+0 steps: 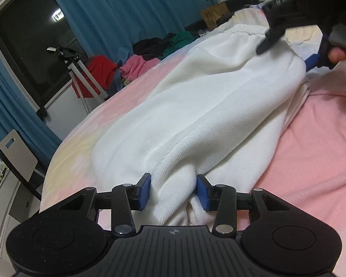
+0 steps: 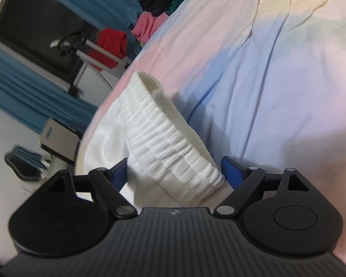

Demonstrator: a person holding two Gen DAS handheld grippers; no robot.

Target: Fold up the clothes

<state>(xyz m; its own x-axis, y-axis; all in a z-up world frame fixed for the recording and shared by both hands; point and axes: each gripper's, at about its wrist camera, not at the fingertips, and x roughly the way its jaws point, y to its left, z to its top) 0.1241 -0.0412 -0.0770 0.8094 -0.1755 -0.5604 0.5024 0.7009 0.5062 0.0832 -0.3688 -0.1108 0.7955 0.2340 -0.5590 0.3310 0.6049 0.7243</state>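
White knitted trousers point(image 1: 207, 97) lie lengthwise on the pastel bed sheet point(image 1: 311, 150). At their near end my left gripper point(image 1: 174, 191) is shut on a bunched fold of the trousers, both blue pads pressing the cloth. At the far end, a hand holds my right gripper point(image 1: 288, 53) over the elastic waistband. In the right wrist view the ribbed waistband point(image 2: 168, 143) lies between the wide-apart fingers of my right gripper point(image 2: 173, 175), which is open; its pads do not squeeze the band.
A pile of red, pink, black and green clothes point(image 1: 150, 53) sits at the bed's far edge. Beyond it stand a metal rack point(image 1: 80, 76), blue curtains point(image 1: 126, 11) and a dark window. A chair back point(image 1: 16, 152) is at the left, beside the bed.
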